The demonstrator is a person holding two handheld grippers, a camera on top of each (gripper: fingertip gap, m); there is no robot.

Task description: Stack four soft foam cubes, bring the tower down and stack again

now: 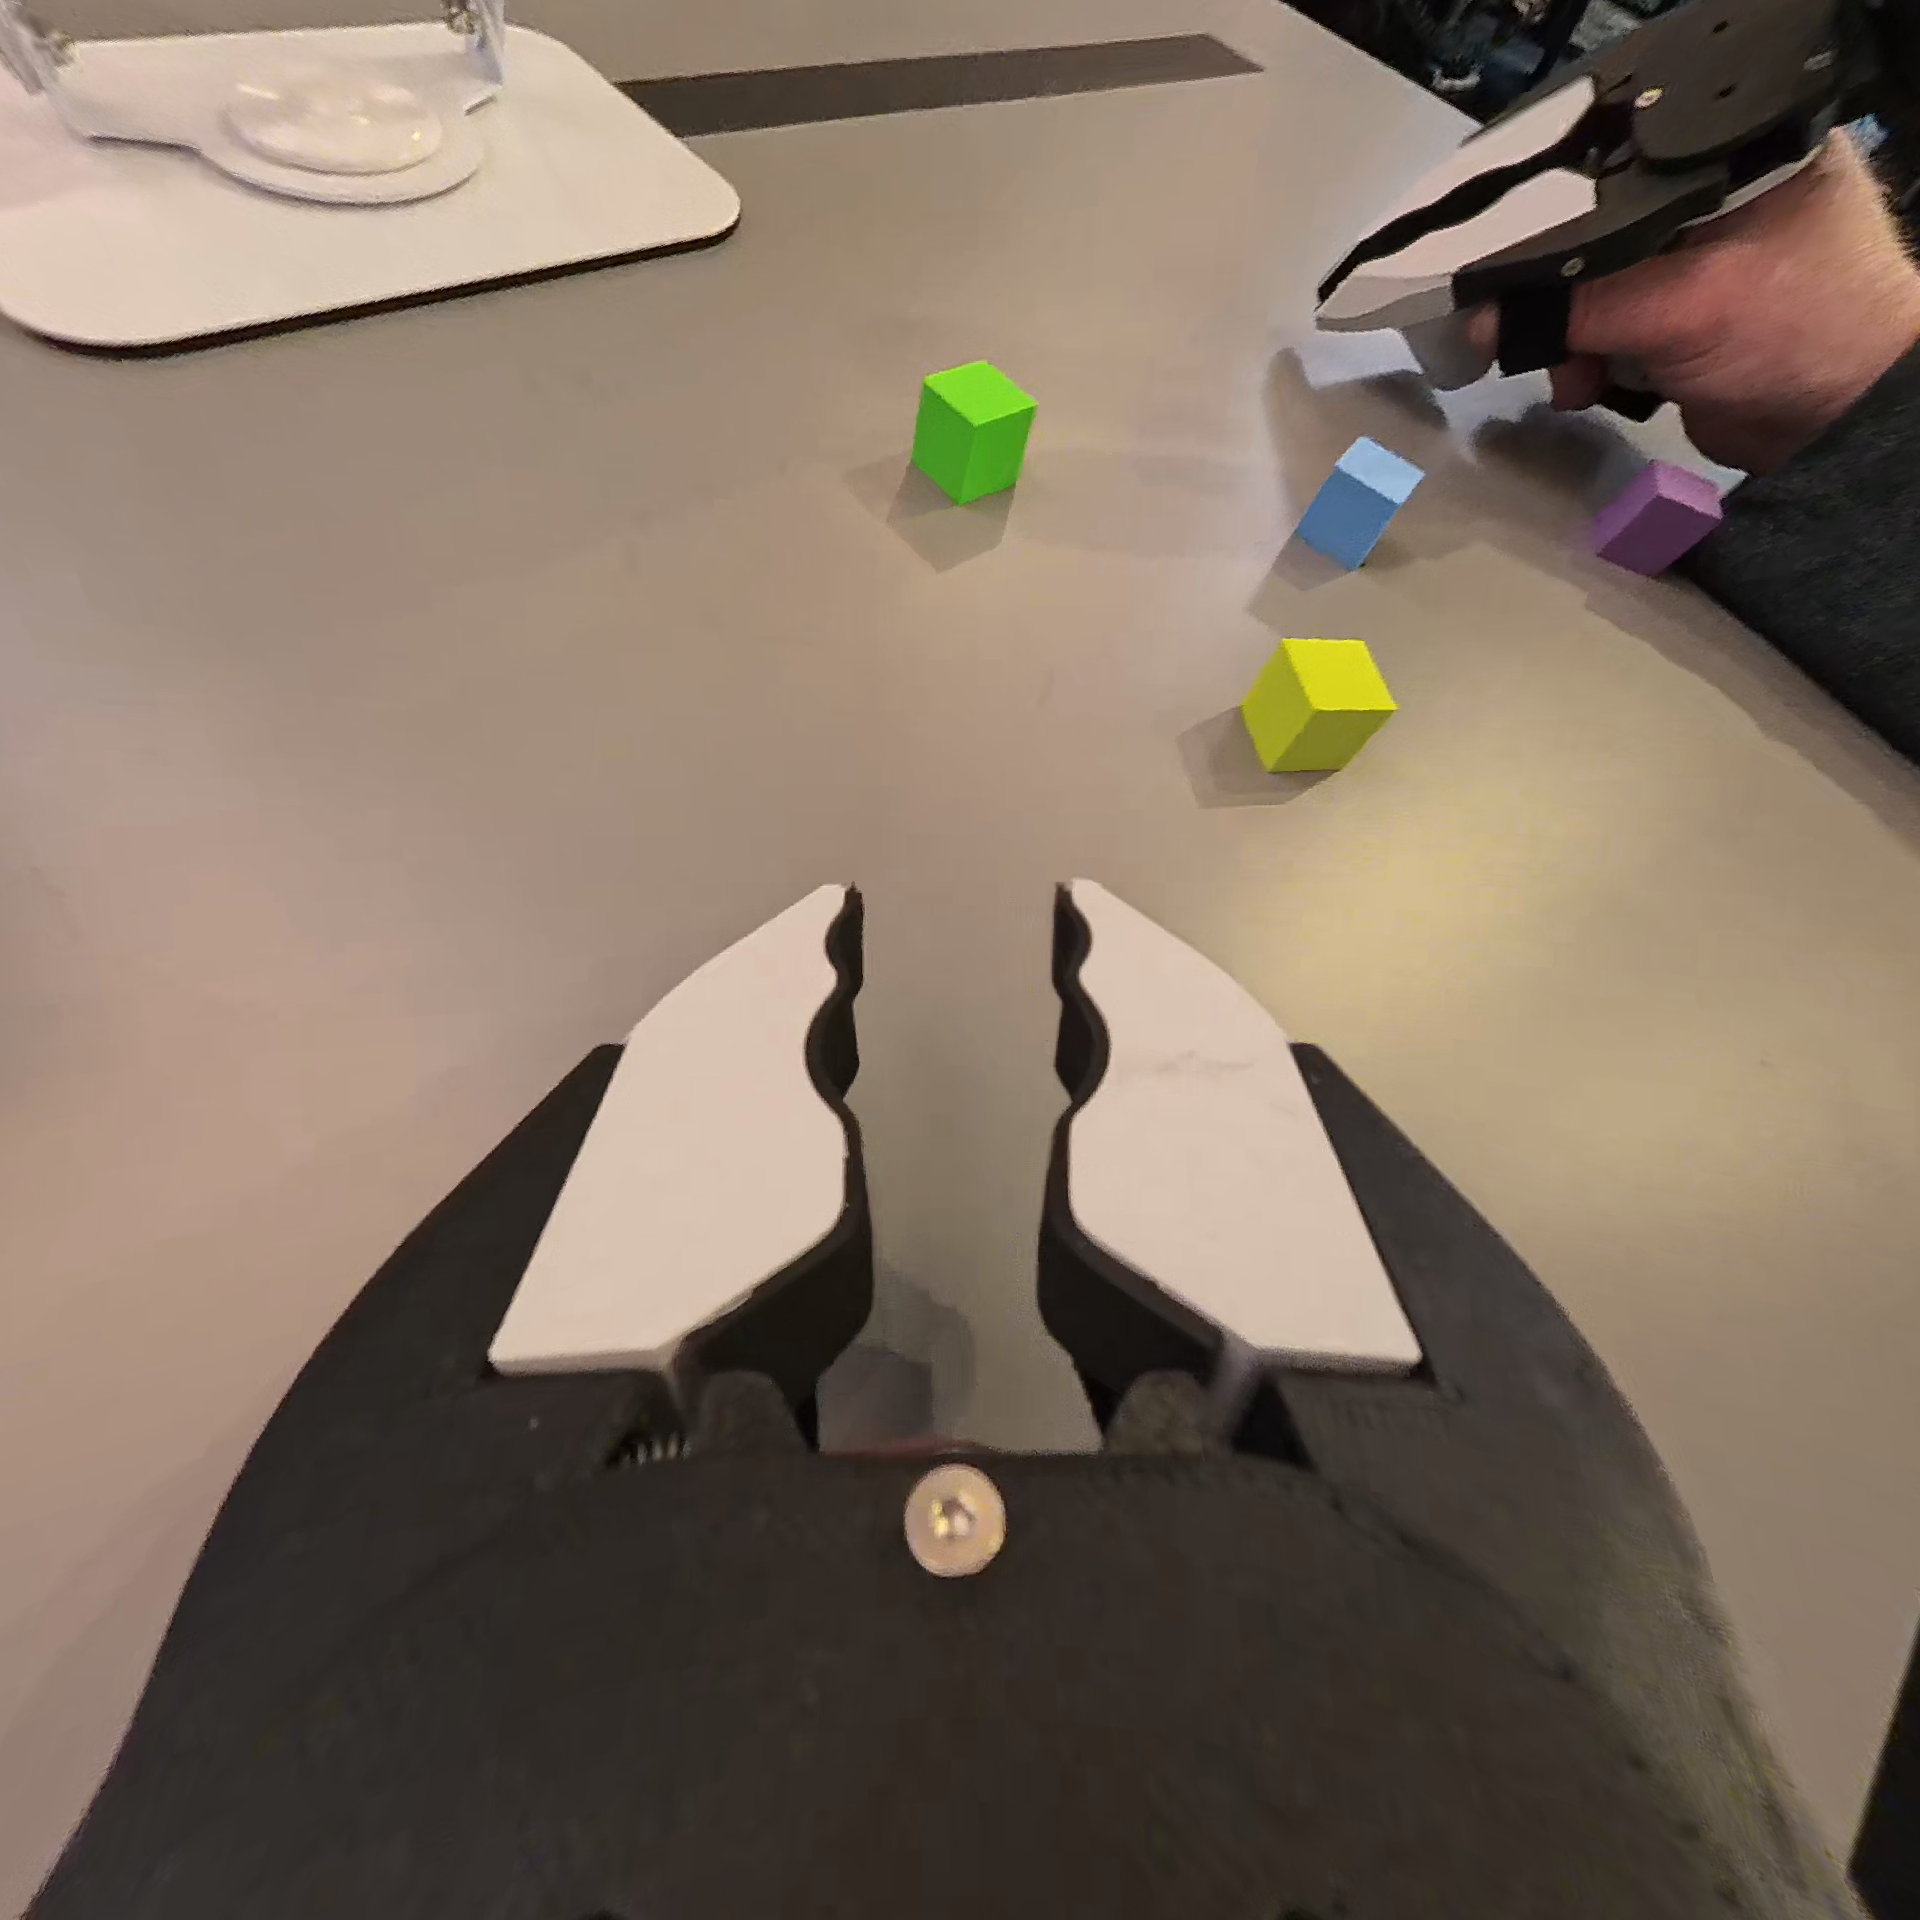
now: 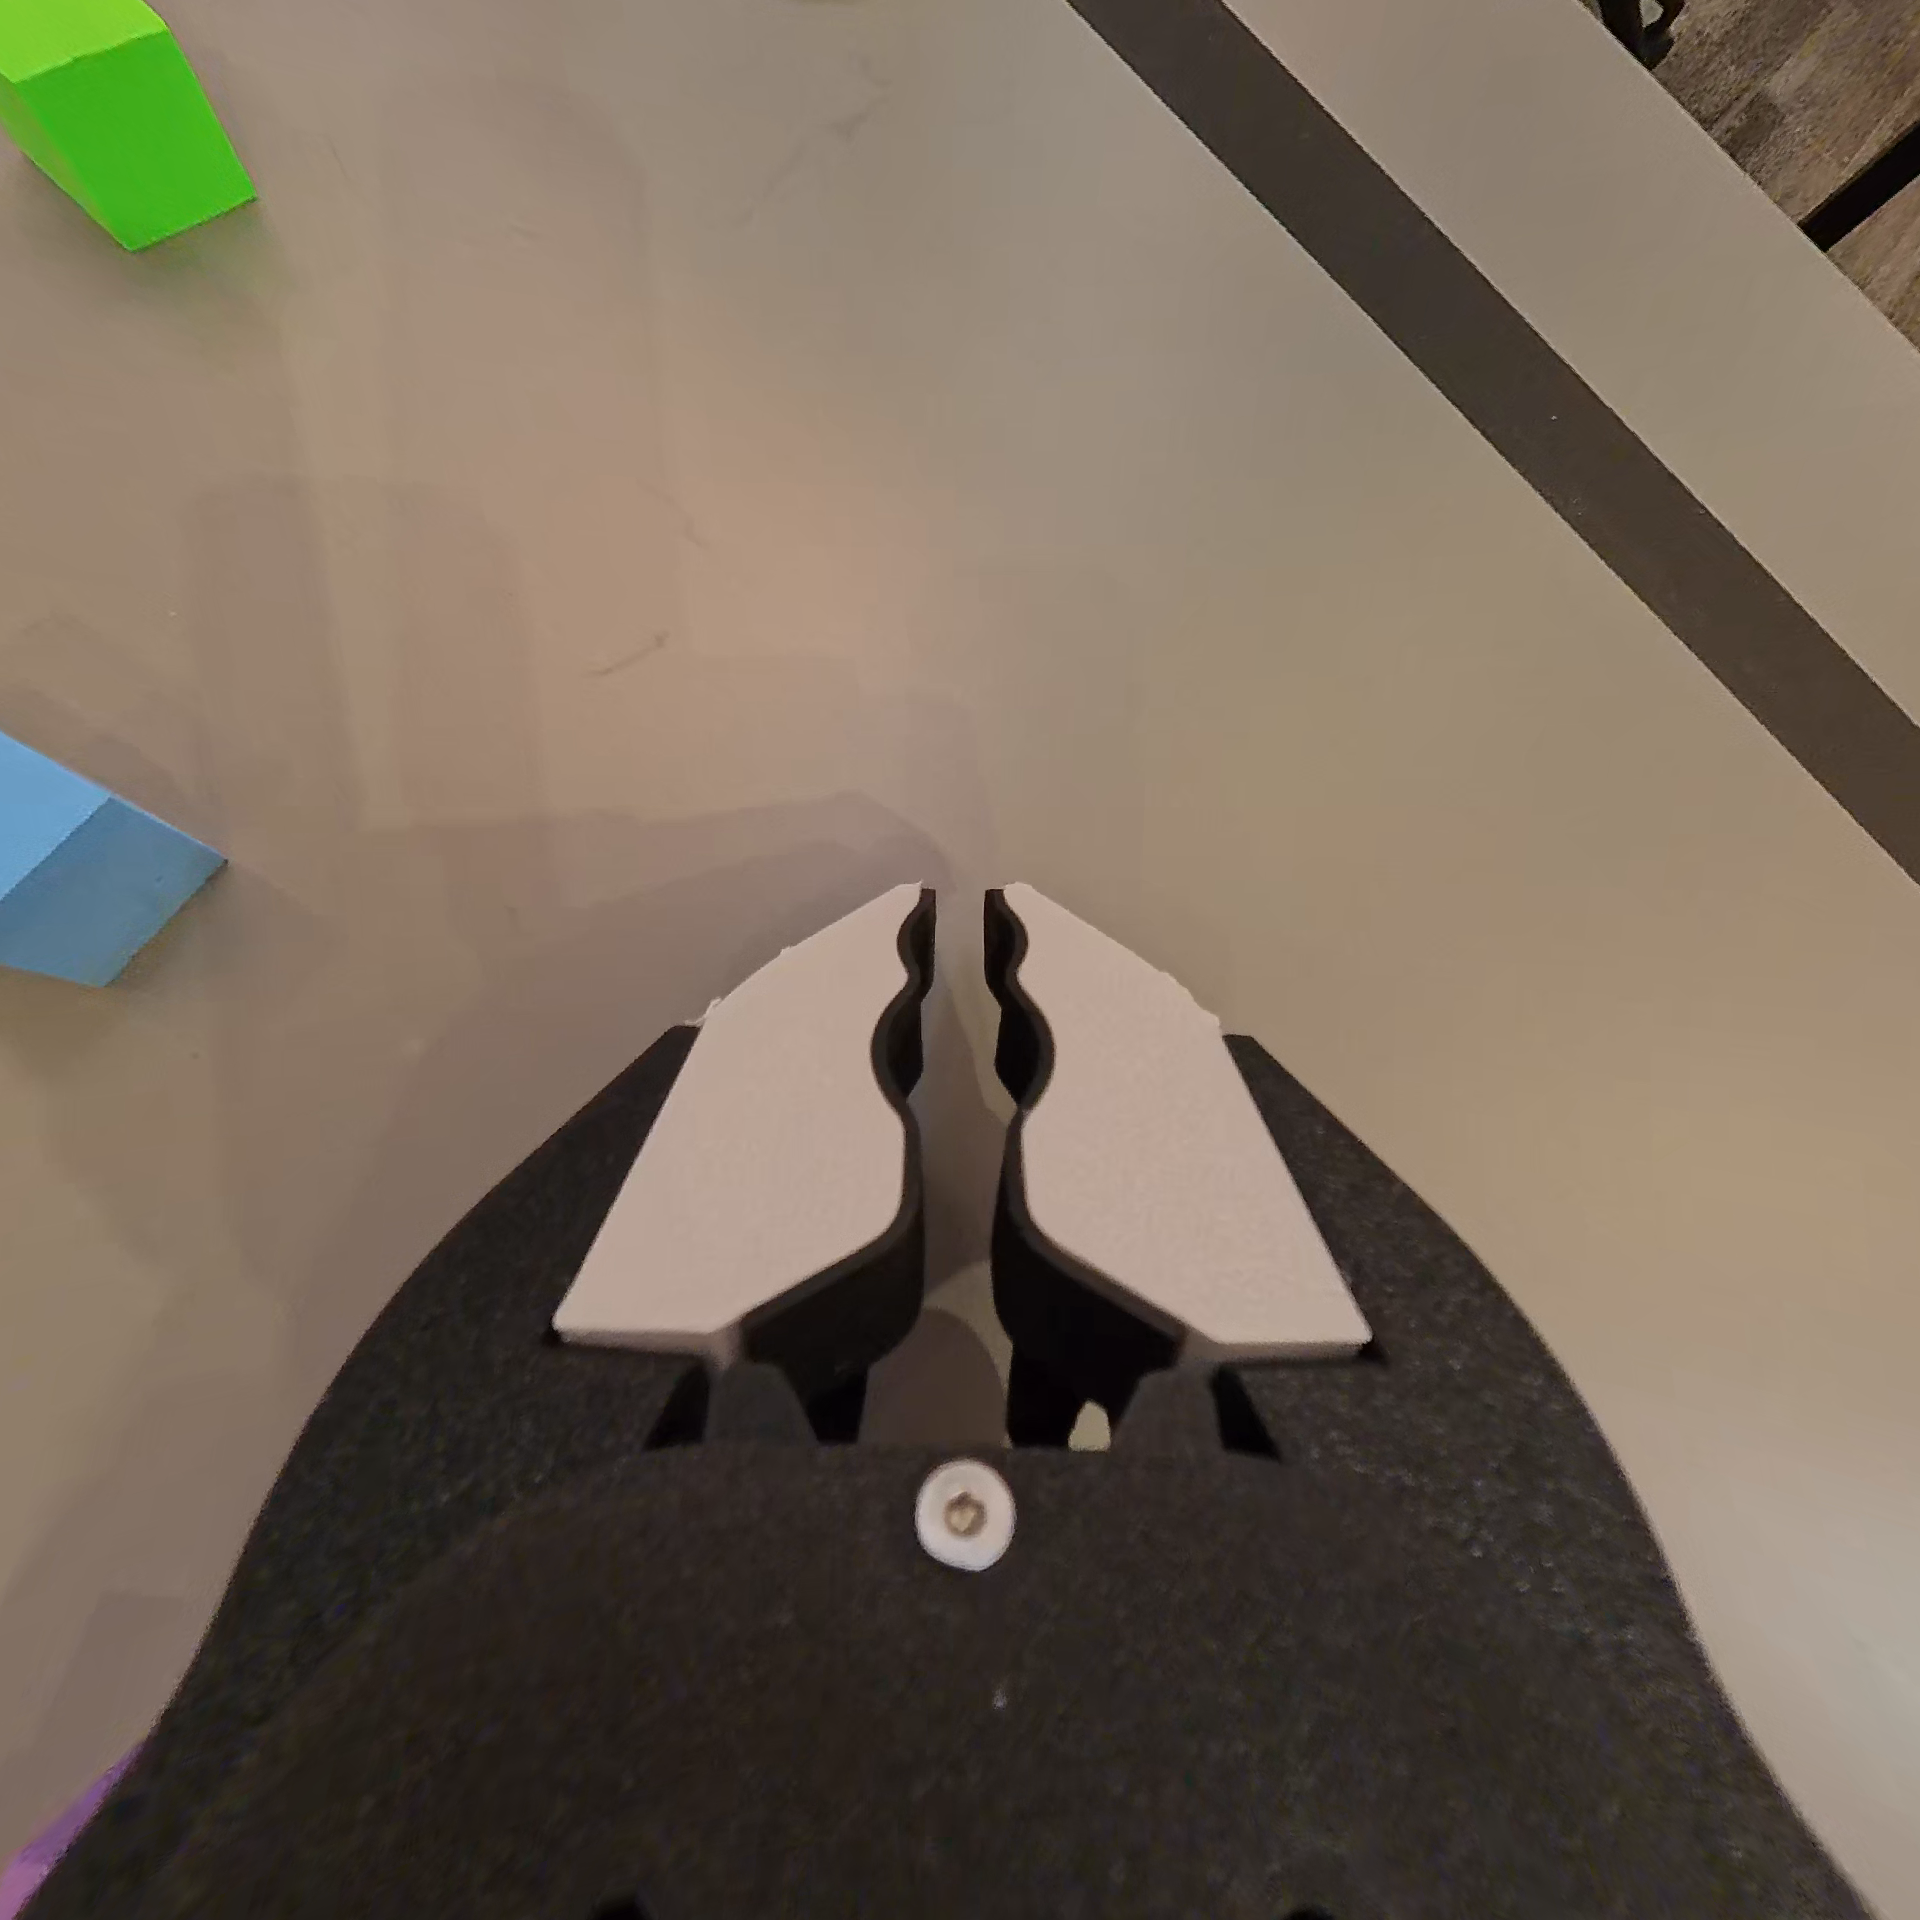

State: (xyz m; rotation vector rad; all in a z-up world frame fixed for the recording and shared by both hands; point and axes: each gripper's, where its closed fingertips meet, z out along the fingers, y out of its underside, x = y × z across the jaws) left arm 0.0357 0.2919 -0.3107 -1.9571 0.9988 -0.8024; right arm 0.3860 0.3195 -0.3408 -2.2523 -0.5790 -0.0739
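Nearest the left wrist camera, at six o'clock, the left gripper (image 1: pixel 958 894) hangs over bare grey table (image 1: pixel 520 727) with its fingers spread apart and nothing between them. Beyond it, toward one o'clock, the yellow cube (image 1: pixel 1317 704) sits alone. Farther out lie the blue cube (image 1: pixel 1359 503), tipped on an edge, and at two o'clock the purple cube (image 1: pixel 1656 517) beside a dark sleeve. The green cube (image 1: pixel 974 430) stands by itself at twelve o'clock. All four are well apart from one another, none on top of another, so by my judgement the tower is down and a fresh stack has yet to begin.

At the far upper right, a hand (image 1: pixel 1704 312) holds the right gripper (image 2: pixel 959 891) low over the table near the blue cube; its fingers are released with only a narrow slit between them, gripping nothing. A white mat (image 1: pixel 582 177) lies at eleven o'clock, farthest away.

The next move likely calls for choosing a base cube, probably the green one, then swinging the left gripper toward the yellow cube, straddling it squarely and closing gently, since soft foam gives under pressure.
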